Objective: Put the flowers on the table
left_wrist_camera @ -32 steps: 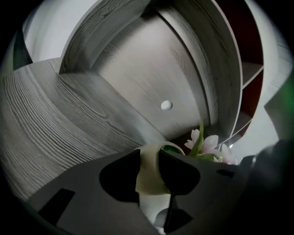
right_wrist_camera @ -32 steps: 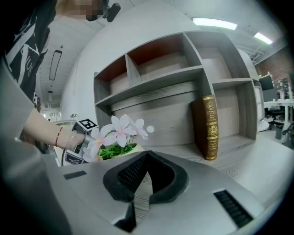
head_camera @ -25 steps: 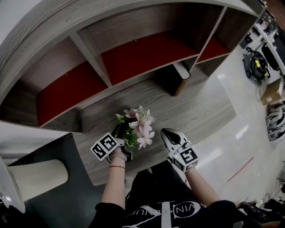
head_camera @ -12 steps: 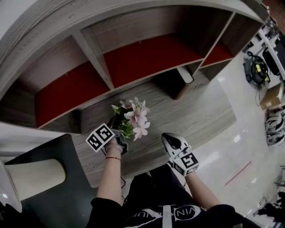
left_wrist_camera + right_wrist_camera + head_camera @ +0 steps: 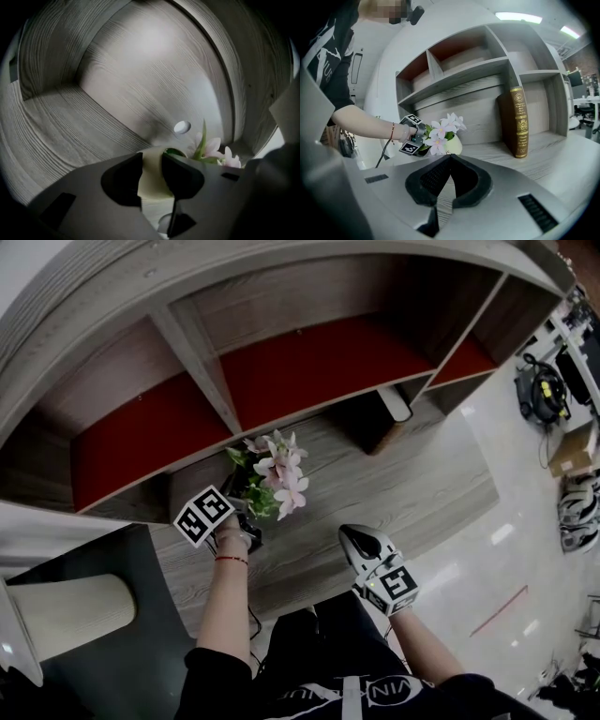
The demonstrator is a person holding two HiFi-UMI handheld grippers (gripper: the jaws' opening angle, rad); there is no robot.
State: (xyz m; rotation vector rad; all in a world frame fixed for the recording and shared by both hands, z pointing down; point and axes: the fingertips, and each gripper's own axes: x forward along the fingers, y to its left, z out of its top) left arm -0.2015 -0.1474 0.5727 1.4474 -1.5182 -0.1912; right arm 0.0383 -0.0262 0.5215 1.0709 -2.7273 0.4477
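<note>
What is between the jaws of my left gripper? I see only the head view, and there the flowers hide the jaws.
Observer: In the left gripper view, the left gripper is closed on a cream vase that carries the flowers.
Operator: Does the right gripper hold something?
Observer: No. In the right gripper view, the right gripper has its jaws together, with nothing between them.
Operator: What is the dark thing standing under the shelf, at the right?
Observer: It is a brown book with gold print on its spine, and it stands upright.
</note>
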